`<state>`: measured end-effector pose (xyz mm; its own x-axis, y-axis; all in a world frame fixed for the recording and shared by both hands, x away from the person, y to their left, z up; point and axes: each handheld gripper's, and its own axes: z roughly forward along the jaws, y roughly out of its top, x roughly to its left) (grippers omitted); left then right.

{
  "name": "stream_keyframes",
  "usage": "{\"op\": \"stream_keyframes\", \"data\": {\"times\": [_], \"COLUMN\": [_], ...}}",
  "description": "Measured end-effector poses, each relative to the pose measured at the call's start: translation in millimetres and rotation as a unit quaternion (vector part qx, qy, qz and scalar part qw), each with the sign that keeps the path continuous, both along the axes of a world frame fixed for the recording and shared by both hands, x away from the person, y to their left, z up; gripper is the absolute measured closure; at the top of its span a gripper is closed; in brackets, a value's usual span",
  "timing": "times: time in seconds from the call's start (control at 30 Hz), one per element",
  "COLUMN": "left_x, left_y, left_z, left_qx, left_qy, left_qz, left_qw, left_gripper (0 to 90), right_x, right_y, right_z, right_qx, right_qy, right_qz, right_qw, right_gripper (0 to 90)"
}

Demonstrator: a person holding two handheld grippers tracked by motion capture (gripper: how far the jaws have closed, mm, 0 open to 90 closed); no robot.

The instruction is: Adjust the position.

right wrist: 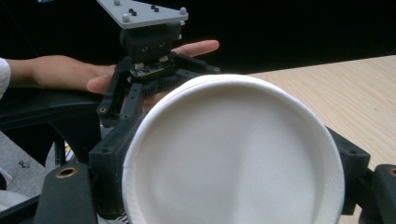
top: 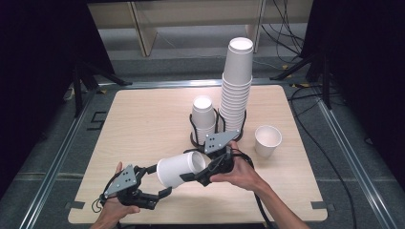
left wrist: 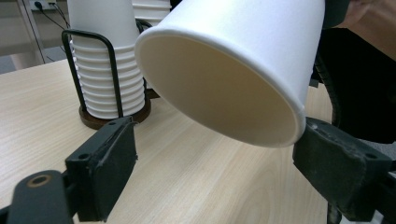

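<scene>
A: Your right gripper pinches the paper cup by its base, held sideways above the table.

B: Left gripper spread (rim between, untouched); close gently on the rim.

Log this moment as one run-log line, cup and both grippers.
right gripper: shut on paper cup, held sideways above table | left gripper: open, jaws either side of cup's rim, not pressing

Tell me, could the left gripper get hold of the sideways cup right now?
Probably yes. The sideways cup, clamped near its base in the right gripper, points its open rim at the left gripper, whose black jaws stand apart on either side of that rim, with nothing between.
</scene>
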<state>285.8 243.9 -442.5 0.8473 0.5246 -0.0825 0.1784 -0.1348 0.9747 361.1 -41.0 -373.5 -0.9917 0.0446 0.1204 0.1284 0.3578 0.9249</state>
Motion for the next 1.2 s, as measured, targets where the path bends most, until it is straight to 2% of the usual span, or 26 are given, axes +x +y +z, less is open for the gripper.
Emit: {"op": "stream_keyframes", "data": {"times": [0.03,0.1,0.17,0.2,0.27,0.3,0.33,0.47,0.6,0.67,0.7,0.8,0.9,0.97,1.03,1.1,1.13,1.2], "left_x": [-0.4,-0.5,-0.1,0.4,0.0,-0.2,-1.2,-2.2,-3.2,-2.8,-3.8,-3.6,-4.1,-3.7,-4.4,-4.4,-3.8,-4.2], "left_y": [0.8,-0.9,-2.2,-2.8,-4.3,-4.7,-4.6,-6.2,-7.5,-8.1,-6.0,-4.4,-5.5,-5.3,-3.2,-3.7,-2.0,-2.7], "left_z": [0.8,0.5,0.1,-0.6,-0.9,-0.9,-0.1,0.1,0.0,-1.1,0.3,1.3,0.8,1.1,2.5,2.9,3.4,3.1], "left_qx": [0.013,0.015,0.013,0.007,0.005,0.004,0.014,0.023,0.019,0.007,0.015,0.006,-0.005,-0.004,0.01,0.005,0.015,0.005], "left_qy": [-0.003,-0.006,-0.006,-0.007,-0.014,-0.015,-0.014,-0.018,-0.022,-0.028,-0.027,-0.027,-0.032,-0.029,-0.026,-0.026,-0.031,-0.033], "left_qz": [0.002,0.001,0.005,-0.002,-0.005,-0.006,-0.005,-0.011,-0.015,-0.021,-0.021,-0.026,-0.035,-0.041,-0.041,-0.041,-0.045,-0.046], "left_qw": [0.9999,0.9999,0.9999,1.0,0.9999,0.9999,0.9998,0.9995,0.9995,0.9994,0.9993,0.9993,0.9989,0.9987,0.9988,0.9988,0.9984,0.9984], "left_gripper": [11.3,7.5,1.3,0.0,0.0,0.0,0.0,0.0,0.0,0.0,0.0,0.3,5.2,5.9,7.0,7.8,8.3,9.4], "right_x": [-0.2,-0.6,-1.9,-3.6,-3.3,-4.0,-4.0,-4.6,-5.3,-5.3,-5.4,-5.8,-5.7,-5.2,-5.4,-5.2,-5.0,-4.6], "right_y": [0.6,1.6,3.0,3.7,5.3,6.0,6.3,10.8,13.3,14.4,14.7,15.9,16.1,16.0,15.4,14.8,14.6,14.1], "right_z": [-0.5,-1.5,-2.0,-2.0,-2.9,-3.6,-3.9,-8.8,-11.5,-12.8,-13.2,-14.4,-14.8,-14.6,-14.5,-14.3,-14.3,-14.3], "right_qx": [0.002,0.005,0.006,0.005,0.007,0.007,0.007,0.012,0.011,0.011,0.01,0.011,0.011,0.013,0.014,0.014,0.014,0.014], "right_qy": [0.002,0.002,0.004,0.012,0.002,0.01,0.01,0.017,0.023,0.023,0.024,0.029,0.031,0.029,0.027,0.028,0.029,0.031], "right_qz": [0.004,0.01,0.014,0.019,0.02,0.024,0.024,0.032,0.038,0.04,0.04,0.044,0.043,0.045,0.045,0.044,0.045,0.046], "right_qw": [1.0,0.9999,0.9999,0.9997,0.9998,0.9997,0.9996,0.9993,0.9989,0.9989,0.9989,0.9986,0.9985,0.9985,0.9985,0.9985,0.9984,0.9983], "right_gripper": [23.4,23.4,23.4,23.5,23.5,23.5,23.5,23.4,23.5,23.5,23.5,23.5,23.5,23.5,23.6,23.7,23.8,23.9]}}
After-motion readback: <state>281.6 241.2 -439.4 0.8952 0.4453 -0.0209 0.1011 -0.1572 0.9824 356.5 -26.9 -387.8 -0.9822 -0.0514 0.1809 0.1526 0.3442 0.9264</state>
